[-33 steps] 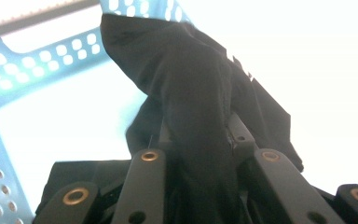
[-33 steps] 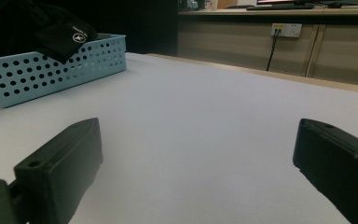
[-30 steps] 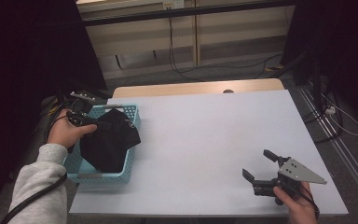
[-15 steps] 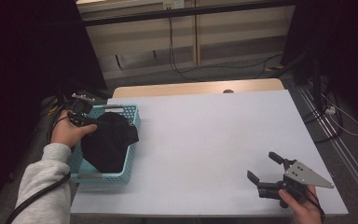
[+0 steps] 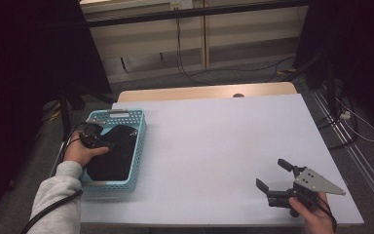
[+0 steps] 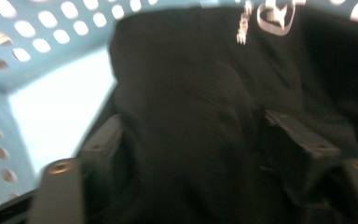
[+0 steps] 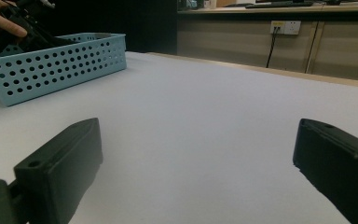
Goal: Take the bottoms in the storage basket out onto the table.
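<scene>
Left tool [image 5: 108,146] lowered into basket [image 5: 139,141], jaws just opened astride black cloth [image 6: 186,116]; right tool [image 5: 272,178] spread, level.

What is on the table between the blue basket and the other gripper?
Nothing: the high view shows bare white table between the blue basket and the right gripper.

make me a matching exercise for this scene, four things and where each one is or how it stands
1. black cloth garment
2. light blue perforated plastic basket
3. left gripper
4. right gripper

a. open above the bare white tabletop
b. lying in the basket
c. on the table's left edge
d. down in the basket, jaws just opened, cloth between them

Pairs: 1-b, 2-c, 3-d, 4-a
</scene>
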